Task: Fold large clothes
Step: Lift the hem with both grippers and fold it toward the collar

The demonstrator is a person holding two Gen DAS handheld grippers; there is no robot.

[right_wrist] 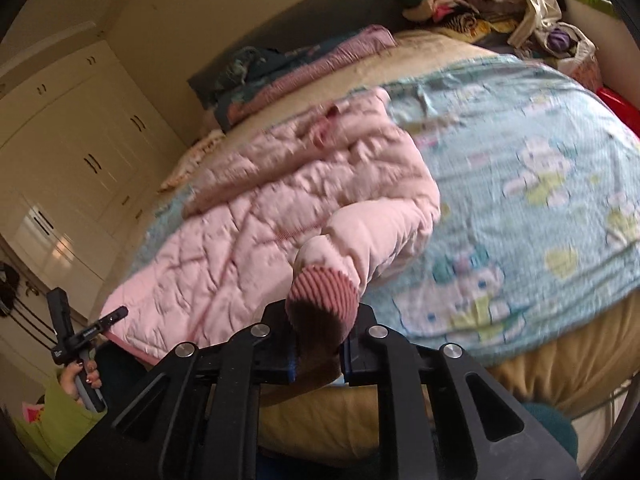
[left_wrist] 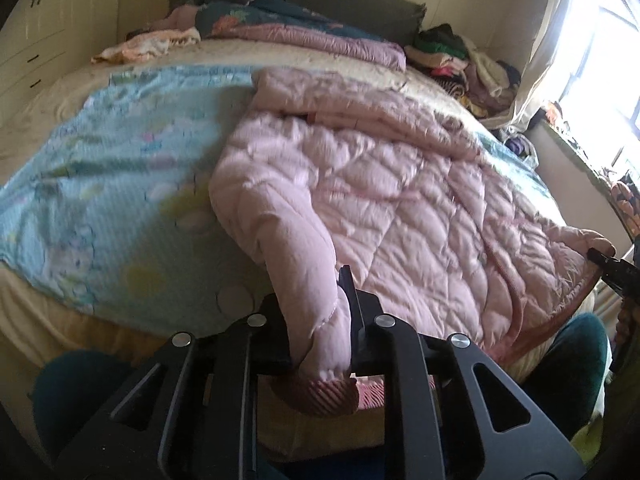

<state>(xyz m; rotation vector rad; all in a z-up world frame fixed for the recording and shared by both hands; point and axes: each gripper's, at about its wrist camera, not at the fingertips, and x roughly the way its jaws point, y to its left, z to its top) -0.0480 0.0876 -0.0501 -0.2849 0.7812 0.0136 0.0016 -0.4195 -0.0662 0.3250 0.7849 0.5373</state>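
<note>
So, on the left I had the left tongs (left_wrist: pixel 320 344) clenched on one sleeve (left_wrist: pixel 288 240) of the pink quilted jacket (left_wrist: pixel 380 184); the puffy cloth was squeezed between the two fingers and the ribbed cuff (left_wrist: pixel 316 396) hung out below them. The jacket itself lay spread on a light blue patterned sheet (left_wrist: pixel 112 184) over the bed (left_wrist: pixel 240 52), its hem side toward me near the bed's front edge, its collar end further in.

To my judgement this garment is light, soft and bulky. It will sag and slide on itself, and the smooth shell may slip out of a shallow bite, so the cuffs and the thick sleeve ends were good places to hold.

On the right, the right tongs (right_wrist: pixel 322 354) were closed on the other sleeve's ribbed cuff (right_wrist: pixel 324 296), dark pink, which bulged up between the fingers. In that view I also saw the person's hand (right_wrist: pixel 78 380) holding the left tool at the far left.

Both tongs pointed downward at a slant toward the bed, one sleeve in each, well apart. The pictures were blurred, mostly in the right view.
</note>
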